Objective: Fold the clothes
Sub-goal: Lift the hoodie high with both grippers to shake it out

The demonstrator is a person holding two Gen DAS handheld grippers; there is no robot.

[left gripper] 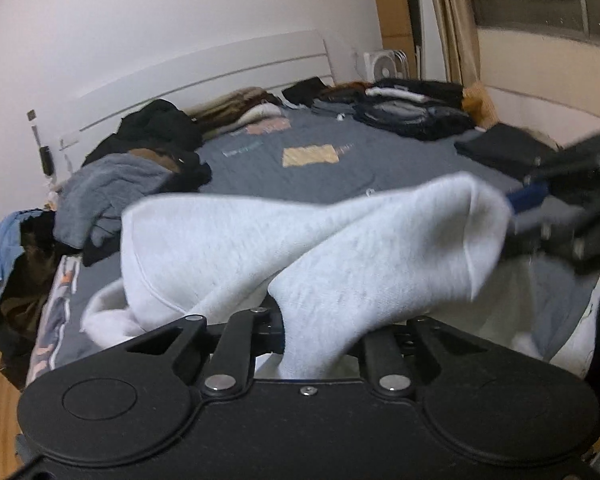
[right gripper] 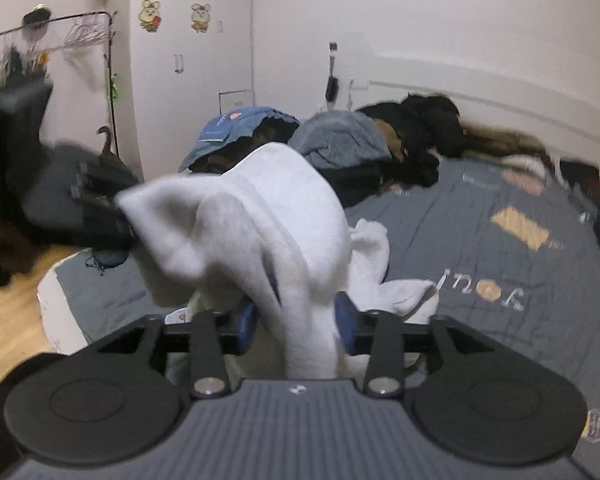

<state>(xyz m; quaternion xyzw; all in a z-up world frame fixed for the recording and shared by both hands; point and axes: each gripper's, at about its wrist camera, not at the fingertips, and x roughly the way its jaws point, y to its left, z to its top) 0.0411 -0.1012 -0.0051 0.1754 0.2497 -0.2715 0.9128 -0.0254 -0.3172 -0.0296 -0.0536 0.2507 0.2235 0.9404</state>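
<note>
A light grey sweatshirt [left gripper: 284, 240] hangs stretched between both grippers above the grey bedspread [left gripper: 260, 160]. My left gripper [left gripper: 316, 344] is shut on one bunched part of it at the bottom of the left wrist view. The right gripper [left gripper: 516, 208] shows blurred at the right of that view, shut on the other end. In the right wrist view the sweatshirt [right gripper: 276, 216] rises in a fold from my right gripper [right gripper: 300, 320], whose blue pads [right gripper: 346, 316] press on the cloth. The left gripper [right gripper: 108, 208] appears blurred at the left, holding the far corner.
Loose clothes [left gripper: 140, 168] are heaped on the bed's left side by the white headboard [left gripper: 220, 76]. Stacks of folded clothes [left gripper: 412, 108] lie at the far right, and a dark folded item [left gripper: 504, 148] sits nearer. A wooden floor [right gripper: 8, 316] and a clothes rack [right gripper: 48, 40] lie beyond the bed's corner.
</note>
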